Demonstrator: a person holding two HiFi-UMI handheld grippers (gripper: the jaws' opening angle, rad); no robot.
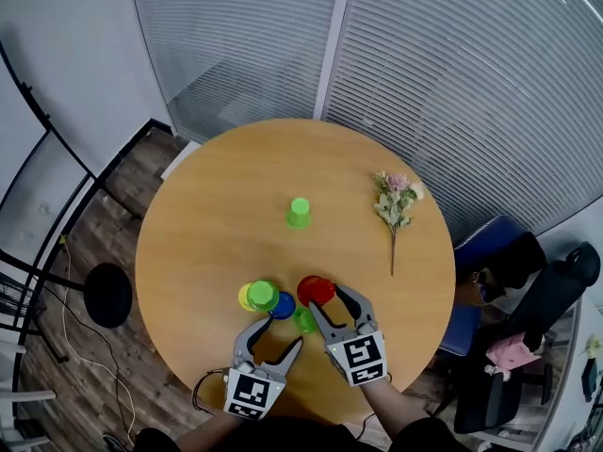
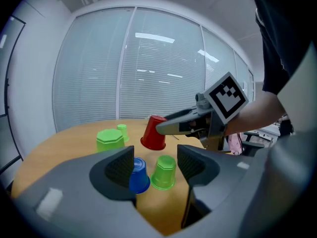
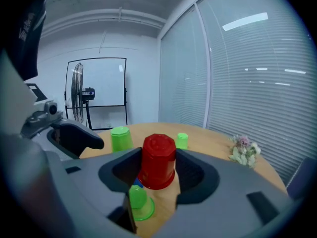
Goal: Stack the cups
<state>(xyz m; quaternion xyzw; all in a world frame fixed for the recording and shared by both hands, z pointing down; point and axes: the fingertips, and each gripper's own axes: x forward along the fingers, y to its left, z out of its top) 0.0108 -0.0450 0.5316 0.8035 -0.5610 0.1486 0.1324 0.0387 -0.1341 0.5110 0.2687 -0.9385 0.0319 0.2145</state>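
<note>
My right gripper (image 1: 326,298) is shut on an upside-down red cup (image 1: 316,290) (image 3: 158,161), held tilted a little above the table (image 1: 217,196). In the left gripper view the red cup (image 2: 154,133) hangs beyond a blue cup (image 2: 139,175) and a small green cup (image 2: 164,172). Both of these stand upside down just ahead of my left gripper (image 1: 275,335), which is open with nothing between its fingers. A large green cup (image 1: 262,295) sits over a yellow cup (image 1: 245,298), left of the blue cup (image 1: 283,304). Another green cup (image 1: 299,212) stands alone at the table's middle.
A small bunch of flowers (image 1: 396,201) lies on the right side of the round wooden table. Glass walls with blinds stand behind it. A dark chair (image 1: 528,281) is off the right edge and a round black stand base (image 1: 106,295) is on the floor at the left.
</note>
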